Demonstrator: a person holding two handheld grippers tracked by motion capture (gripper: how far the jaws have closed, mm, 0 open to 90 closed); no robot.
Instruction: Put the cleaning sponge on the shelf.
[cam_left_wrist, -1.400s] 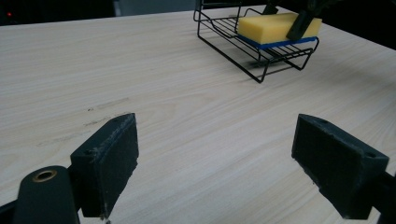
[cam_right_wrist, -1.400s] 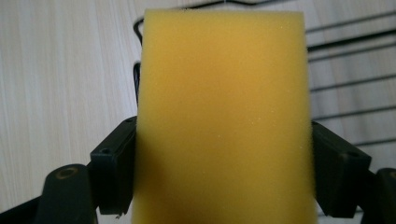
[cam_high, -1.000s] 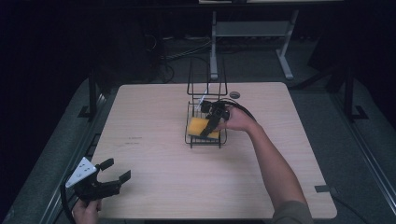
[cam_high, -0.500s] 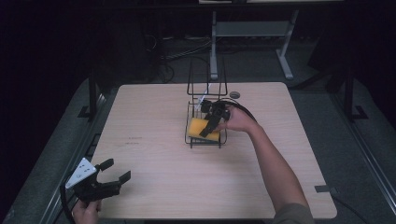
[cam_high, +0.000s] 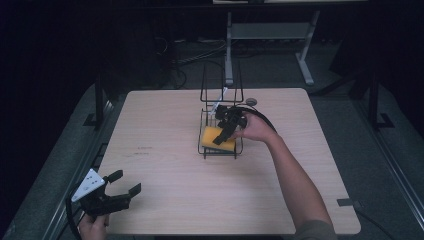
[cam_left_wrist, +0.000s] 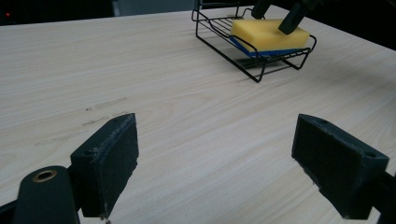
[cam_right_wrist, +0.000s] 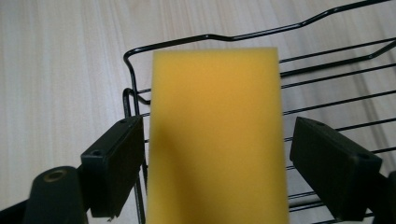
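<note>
A yellow sponge (cam_high: 214, 135) with a blue underside lies in the low tray of a black wire rack (cam_high: 221, 154) at the table's middle. My right gripper (cam_high: 223, 134) reaches into the tray from the right and is open. In the right gripper view its jaws straddle the sponge (cam_right_wrist: 215, 130), with a narrow gap on each side. My left gripper (cam_high: 127, 182) is open and holds nothing, low over the table's near-left corner. In the left gripper view (cam_left_wrist: 217, 126) the rack (cam_left_wrist: 256, 74) and sponge (cam_left_wrist: 268, 33) sit far off at the upper right.
The rack has a tall wire back (cam_high: 220, 85) with a thin pale thing leaning in it. A small dark round disc (cam_high: 251, 101) lies just behind the rack. The wooden table (cam_high: 175, 200) is bare elsewhere. A metal stand (cam_high: 265, 35) is beyond the far edge.
</note>
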